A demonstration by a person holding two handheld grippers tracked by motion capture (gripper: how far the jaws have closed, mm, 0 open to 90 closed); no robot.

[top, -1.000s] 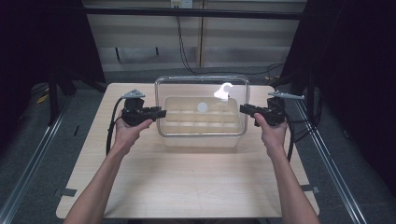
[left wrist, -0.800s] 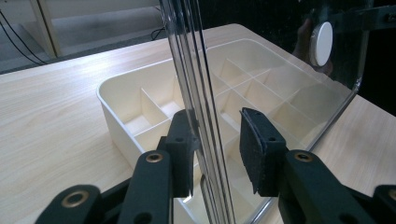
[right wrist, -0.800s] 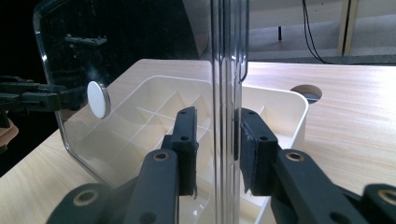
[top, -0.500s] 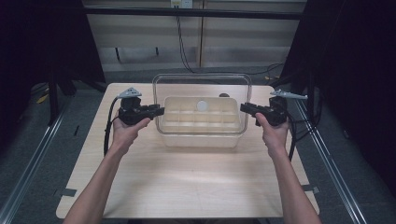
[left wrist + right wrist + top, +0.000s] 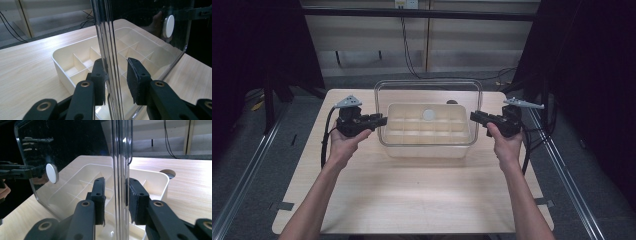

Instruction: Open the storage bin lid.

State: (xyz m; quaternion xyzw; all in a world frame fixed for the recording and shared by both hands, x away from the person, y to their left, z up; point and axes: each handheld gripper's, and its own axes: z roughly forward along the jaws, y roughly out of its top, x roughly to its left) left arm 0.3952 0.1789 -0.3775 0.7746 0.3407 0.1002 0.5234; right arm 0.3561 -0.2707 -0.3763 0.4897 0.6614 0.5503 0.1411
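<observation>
in the high view the person's forearms come up from the near edge of the wooden table (image 5: 412, 195), and each hand holds a gripper at one side of a clear plastic lid (image 5: 428, 86). the left gripper (image 5: 378, 120) is closed on the lid's left rim and the right gripper (image 5: 476, 117) on its right rim, both pointing inward toward each other. in the left gripper view the two black jaws have just been closing and now stand close together with the lid's edge (image 5: 110, 62) between them; the left pad lies against the rim, while the right pad appears a touch off the plastic, so how firm the pinch is cannot be told from this angle. in the right gripper view the jaws are likewise drawn in on the lid's edge (image 5: 121, 170), with both pads beside the ribbed rim. the lid stands tilted up over a cream divided tray (image 5: 428, 131), which sits on the middle of the table between the grippers, and its grid of compartments shows through the plastic. a white round knob (image 5: 428, 114) sits at the centre of the lid. just past the tray's far right corner is a round hole in the tabletop (image 5: 167, 173). beyond the table is a pale wall panel with dark cables hanging down.
</observation>
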